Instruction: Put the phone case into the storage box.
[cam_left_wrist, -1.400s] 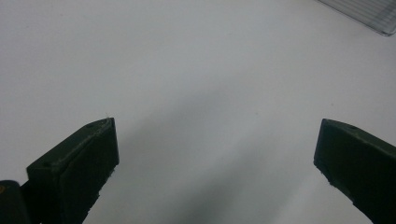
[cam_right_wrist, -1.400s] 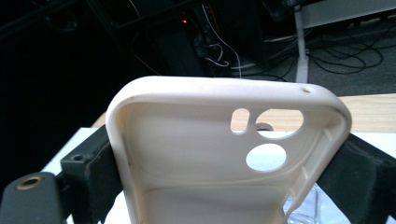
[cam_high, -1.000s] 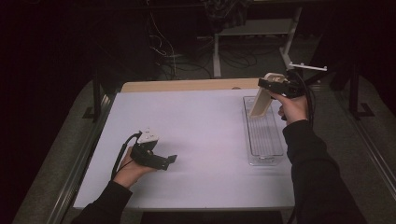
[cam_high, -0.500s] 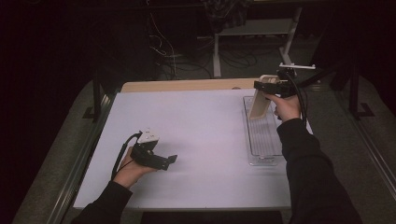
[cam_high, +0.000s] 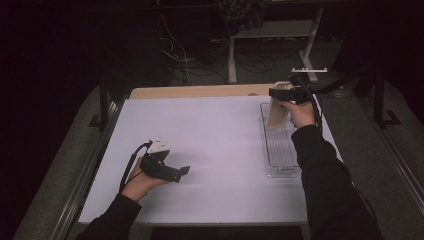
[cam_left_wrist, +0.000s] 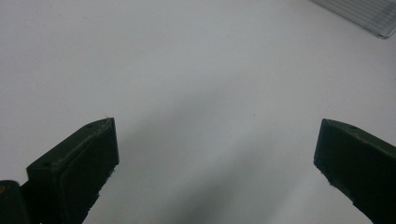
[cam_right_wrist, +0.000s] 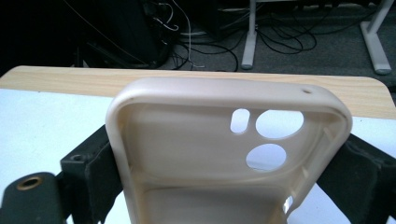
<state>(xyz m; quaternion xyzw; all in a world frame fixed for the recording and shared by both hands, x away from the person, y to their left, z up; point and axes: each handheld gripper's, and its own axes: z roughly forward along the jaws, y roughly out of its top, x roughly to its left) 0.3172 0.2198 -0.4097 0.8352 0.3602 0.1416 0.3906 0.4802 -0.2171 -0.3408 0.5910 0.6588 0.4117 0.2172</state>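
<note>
Two grippers share the white counter (cam_high: 220, 130). We hold the right gripper (cam_high: 287, 93) raised over the far end of a clear ribbed tray (cam_high: 279, 150) at the counter's right side; its jaws are closed on the two long edges of a cream phone case (cam_high: 276, 114), which hangs from them above the tray, tilted and, as far as we can tell, clear of it. In the right gripper view the phone case (cam_right_wrist: 196, 140) faces us with its hollow inner side, showing three camera cut-outs and a small hole in the top rim. Our left gripper (cam_high: 172, 172) rests low on the near left of the counter, well apart from the tray; in the left gripper view its jaws stand wide with nothing between them, above bare counter.

We judge the step in hand to be carrying the case over the tray, whether to set it down or to lift it away we cannot tell. A set-down would call for lowering it level between the tray walls before the jaws part.

No brand, label or writing is legible on any item.
</note>
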